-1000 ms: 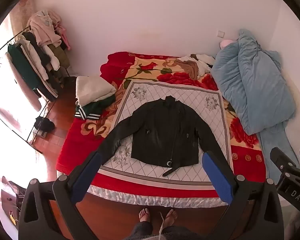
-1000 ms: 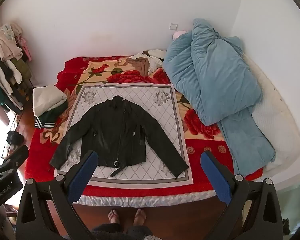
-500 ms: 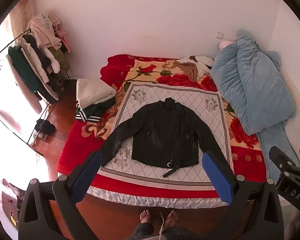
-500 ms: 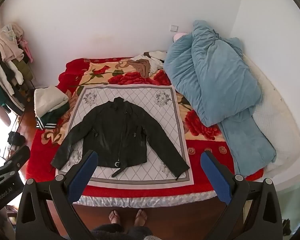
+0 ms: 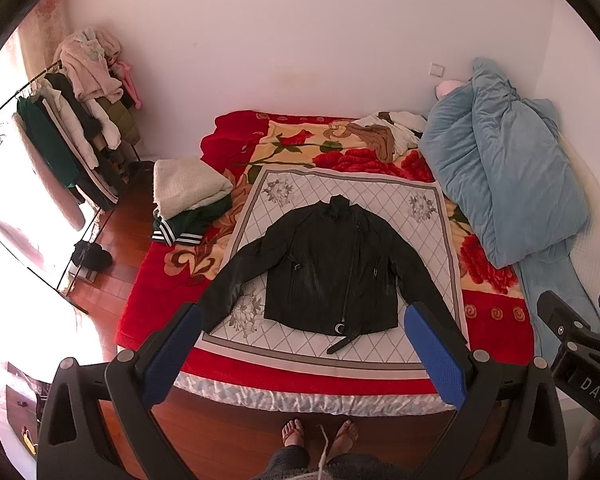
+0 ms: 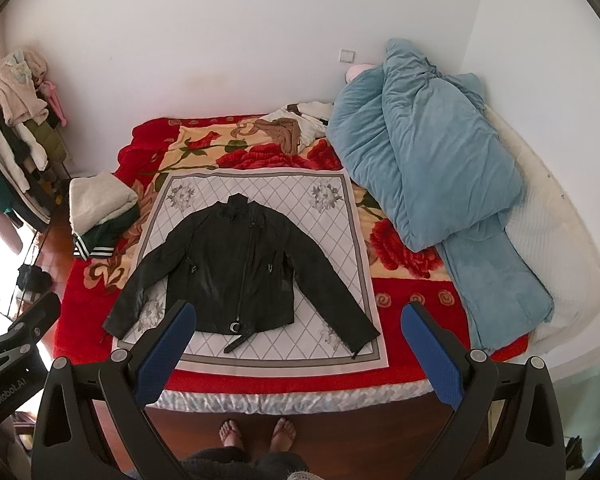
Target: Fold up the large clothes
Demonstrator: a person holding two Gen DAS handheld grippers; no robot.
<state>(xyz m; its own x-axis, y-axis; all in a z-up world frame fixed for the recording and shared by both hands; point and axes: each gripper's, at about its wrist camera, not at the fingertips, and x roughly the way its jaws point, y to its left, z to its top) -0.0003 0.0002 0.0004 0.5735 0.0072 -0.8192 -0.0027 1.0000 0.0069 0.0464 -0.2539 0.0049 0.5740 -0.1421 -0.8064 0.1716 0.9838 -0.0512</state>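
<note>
Lying flat and face-up on the white quilted panel [image 6: 260, 184] of the bed [image 6: 420, 292], the black jacket [image 6: 236, 264] is spreading both sleeves outward, collar pointing toward the wall. Both grippers are hovering high above the near bed edge: the left gripper [image 5: 306, 352] and the right gripper [image 6: 300, 350] are each standing wide apart, holding nothing. Judging by its sheen, the jacket is looking leather-like, fairly heavy, stiffish and slick; pinching a sleeve cuff [image 6: 366, 338] or hem corner is appearing soundest.
</note>
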